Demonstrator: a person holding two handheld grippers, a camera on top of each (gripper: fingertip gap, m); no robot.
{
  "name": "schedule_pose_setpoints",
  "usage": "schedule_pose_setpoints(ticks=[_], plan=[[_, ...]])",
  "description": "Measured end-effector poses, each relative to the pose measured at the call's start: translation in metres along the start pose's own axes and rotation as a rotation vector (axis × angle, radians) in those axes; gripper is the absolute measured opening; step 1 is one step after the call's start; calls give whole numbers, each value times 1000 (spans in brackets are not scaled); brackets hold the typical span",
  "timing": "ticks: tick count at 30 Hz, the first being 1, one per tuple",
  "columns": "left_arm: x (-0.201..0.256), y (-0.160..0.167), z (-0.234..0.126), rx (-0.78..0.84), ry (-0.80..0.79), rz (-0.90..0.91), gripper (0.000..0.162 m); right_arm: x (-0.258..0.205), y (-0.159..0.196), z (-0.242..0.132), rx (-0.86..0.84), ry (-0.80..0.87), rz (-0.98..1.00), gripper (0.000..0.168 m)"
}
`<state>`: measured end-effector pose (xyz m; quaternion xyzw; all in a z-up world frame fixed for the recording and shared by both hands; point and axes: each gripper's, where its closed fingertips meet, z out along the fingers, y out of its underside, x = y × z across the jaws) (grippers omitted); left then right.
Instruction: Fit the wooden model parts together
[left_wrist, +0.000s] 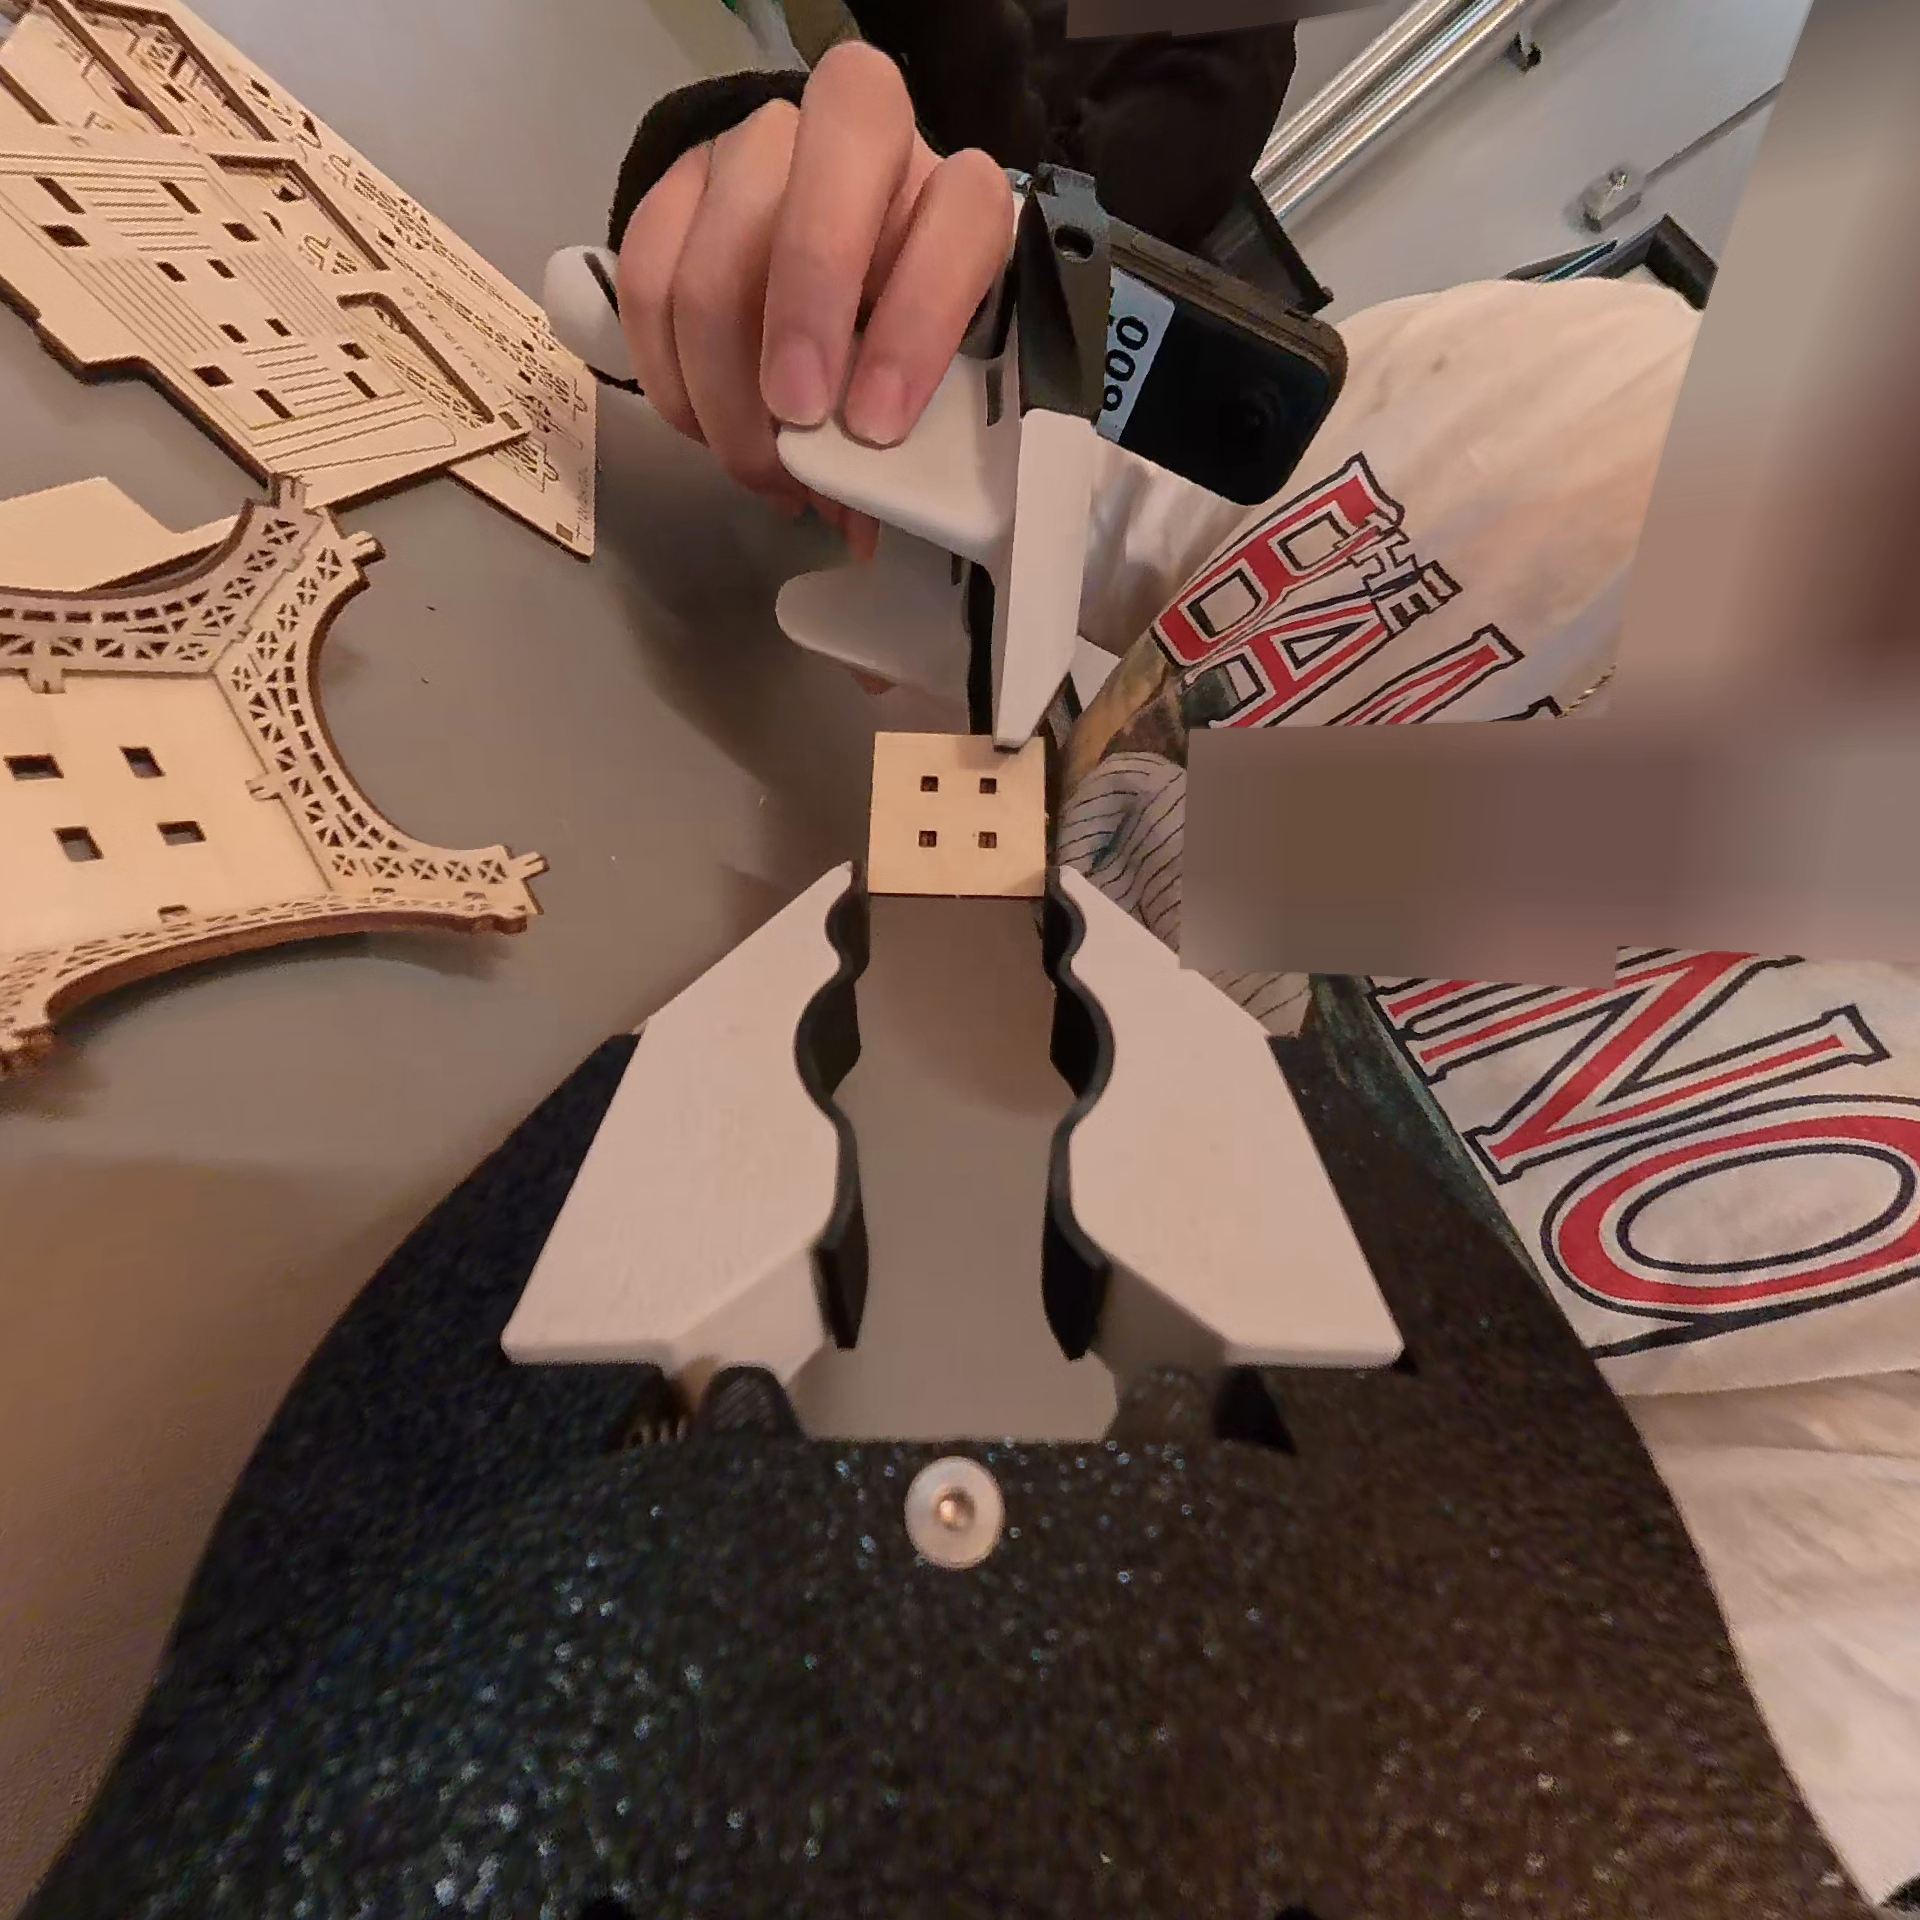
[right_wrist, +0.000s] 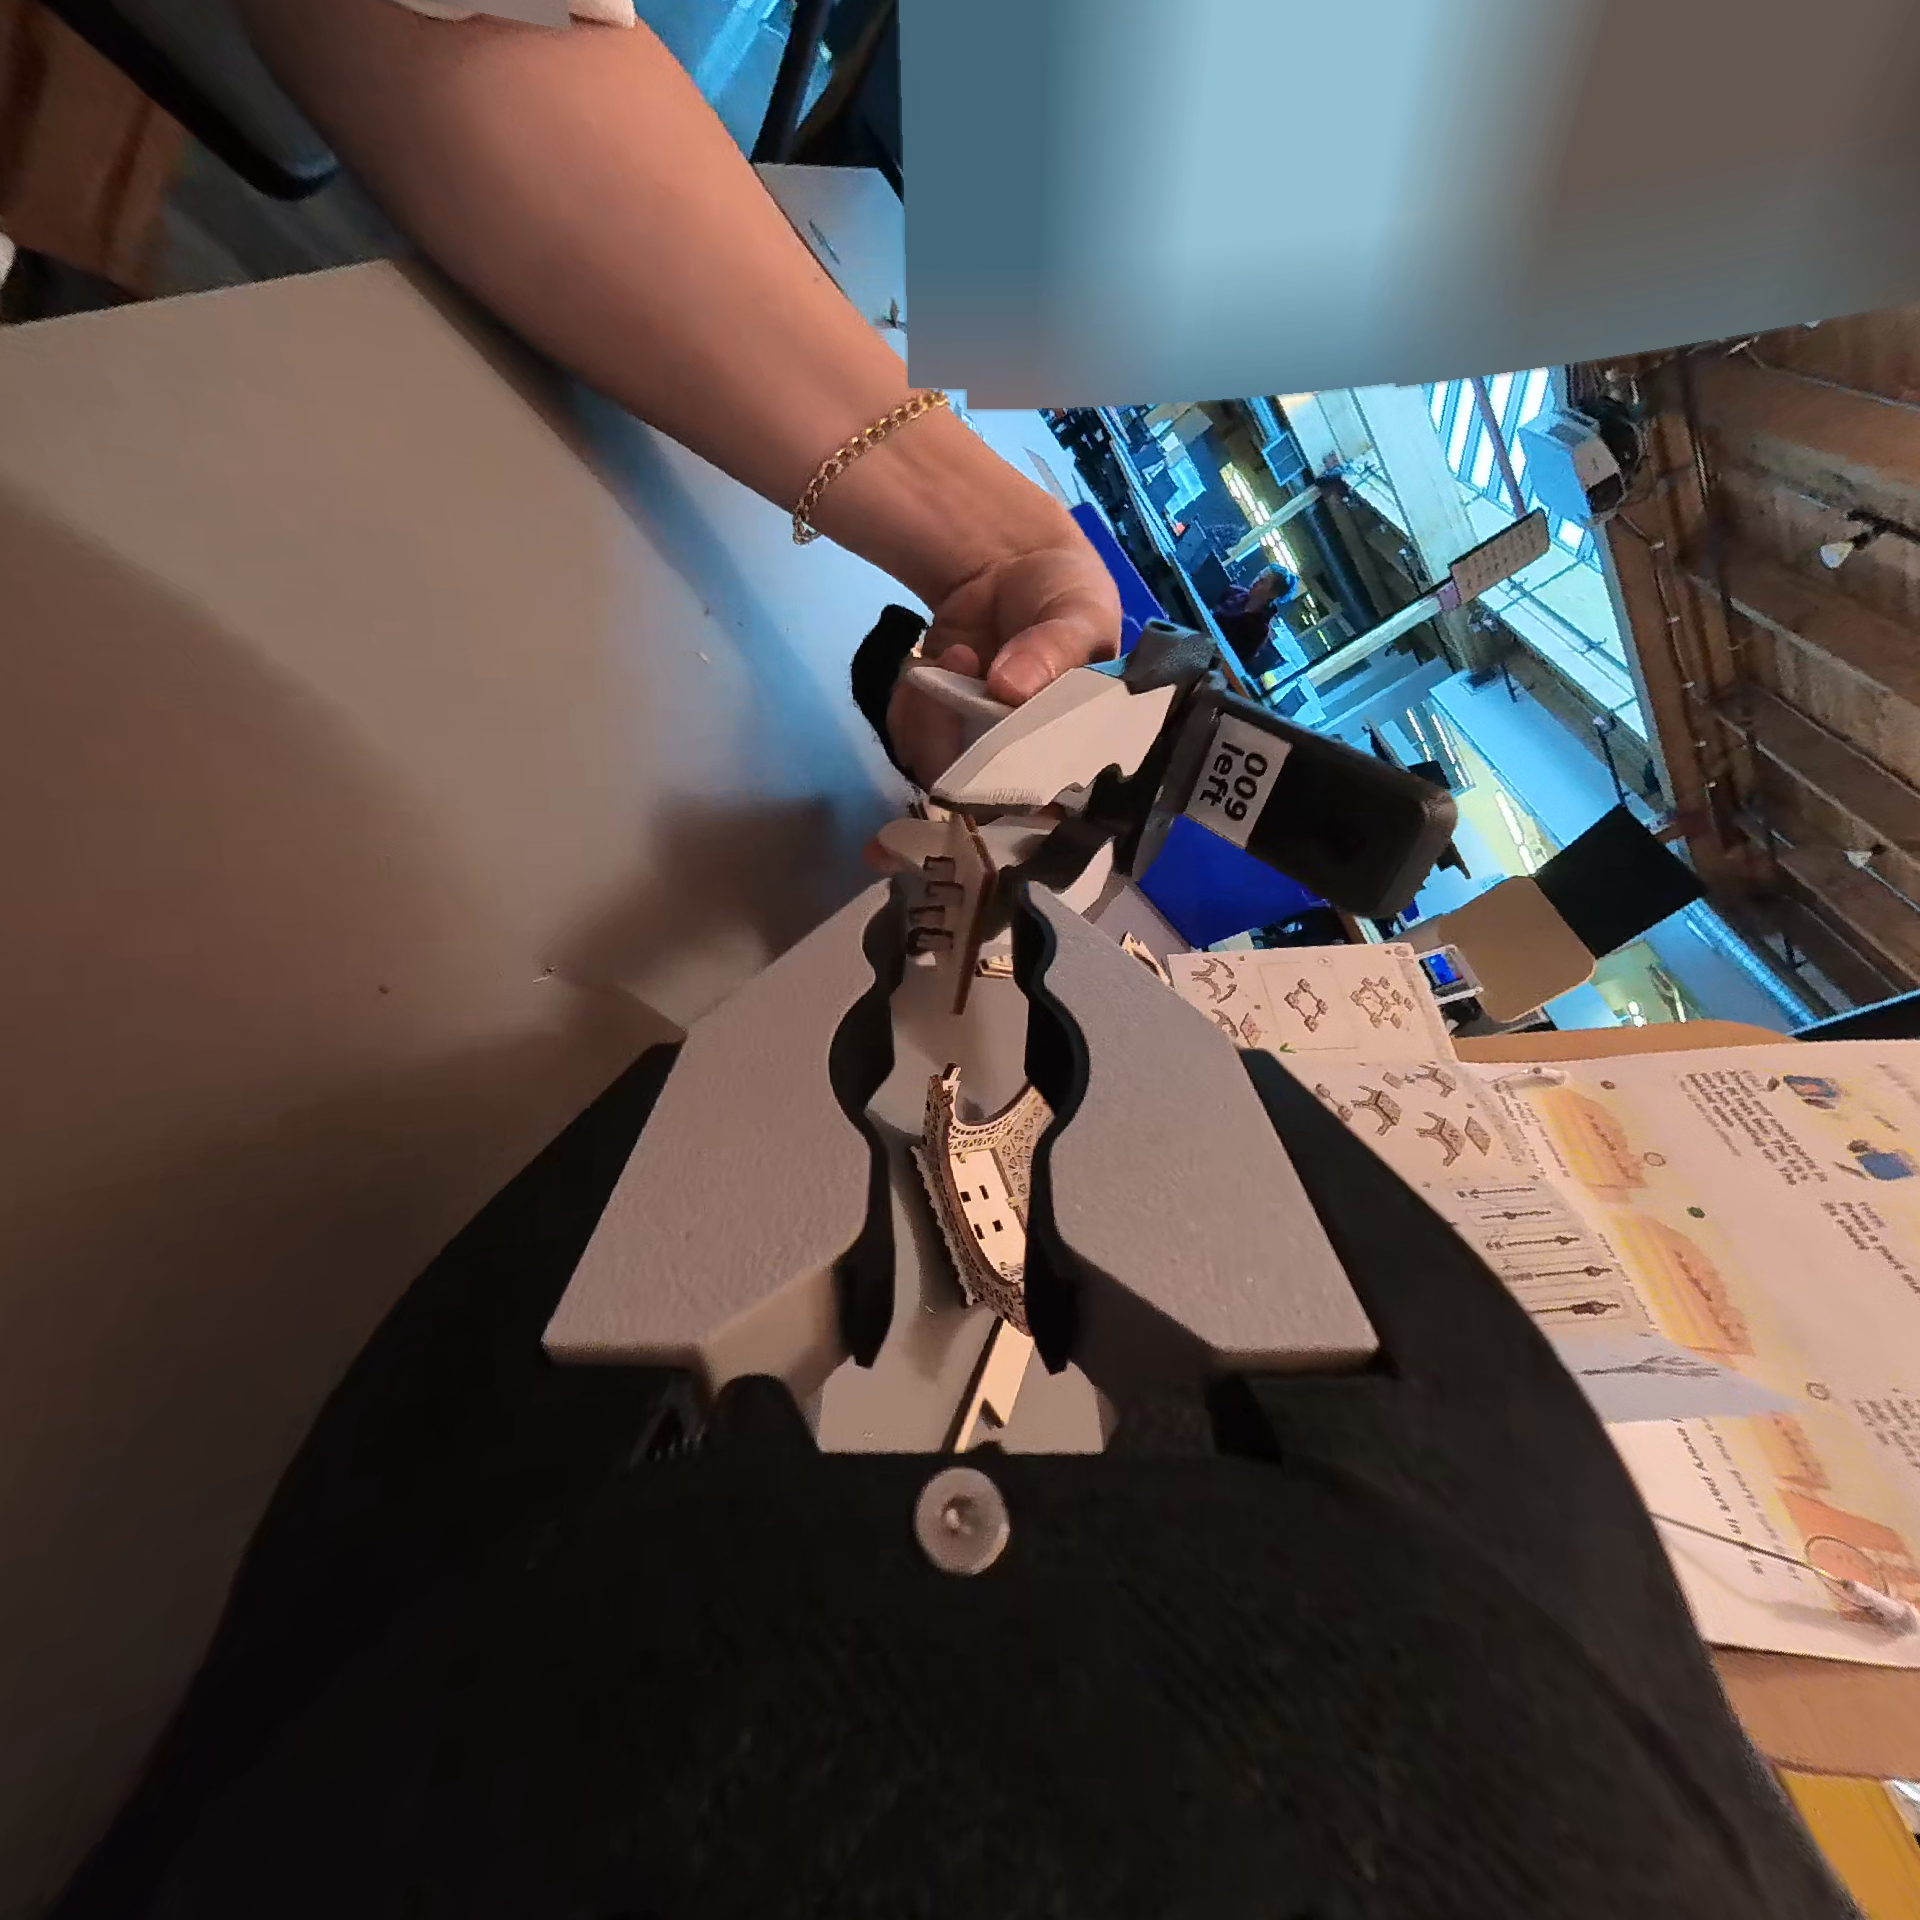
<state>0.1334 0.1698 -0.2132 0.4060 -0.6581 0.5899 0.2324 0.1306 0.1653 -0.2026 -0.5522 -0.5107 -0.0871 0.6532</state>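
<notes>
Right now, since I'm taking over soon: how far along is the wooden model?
Barely started: no joined parts show. In hand: the left gripper clamps a small square plate, with the right gripper at its top corner. Left: the arched lattice piece and the cut sheets lie loose on the table.

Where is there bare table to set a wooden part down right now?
Bare grey tabletop lies between the flat wooden lattice arch piece and the left hand-held gripper, continuing toward the near-left edge. Crowded: pale laser-cut wooden sheets stacked far left, and the middle, where the right hand-held gripper meets the small square four-hole wooden plate.
</notes>
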Motion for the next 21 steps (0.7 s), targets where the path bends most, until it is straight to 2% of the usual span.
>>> schedule_pose_setpoints(ticks=[4, 10, 16, 21], plan=[[0, -1, -3, 12, 1, -5, 31, 1, 1, 0, 3, 7, 0, 10], [-1, -1, -1, 16, 5, -17, 31, 1, -1, 2, 15, 19, 43, 19], [0, -1, 1, 18, 20, -25, 30, 1, -1, 2, 35, 1, 119, 13], [1, 0, 2, 11, 30, -25, 30, -1, 1, 3, 23, -4, 113, 16]])
